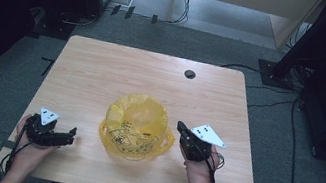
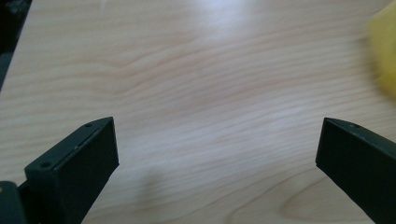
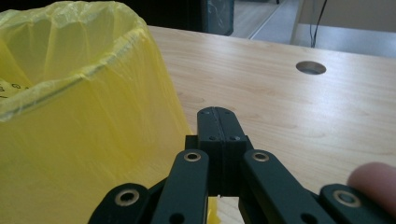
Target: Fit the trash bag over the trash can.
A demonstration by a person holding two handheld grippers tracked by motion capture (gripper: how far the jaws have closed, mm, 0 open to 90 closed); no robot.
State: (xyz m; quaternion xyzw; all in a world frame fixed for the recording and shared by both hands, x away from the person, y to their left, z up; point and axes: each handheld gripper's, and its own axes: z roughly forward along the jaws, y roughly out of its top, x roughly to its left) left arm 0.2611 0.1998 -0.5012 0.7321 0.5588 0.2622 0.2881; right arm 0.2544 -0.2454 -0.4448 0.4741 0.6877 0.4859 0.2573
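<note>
A yellow plastic bag with black print lines a small round bin in the middle of the wooden table, its mouth open upward. To its left, near the front edge, my left gripper points at the bag with its jaws wide open over bare wood. A yellow blur of the bag lies at that view's right edge. My right gripper sits just right of the bag with its jaws pressed together. The bag's wall stands close on their left, and nothing shows between them.
A round cable hole sits in the table's far side, also ahead of the right gripper. Grey carpet with cables surrounds the table. Black stands and a light wooden unit lie beyond it.
</note>
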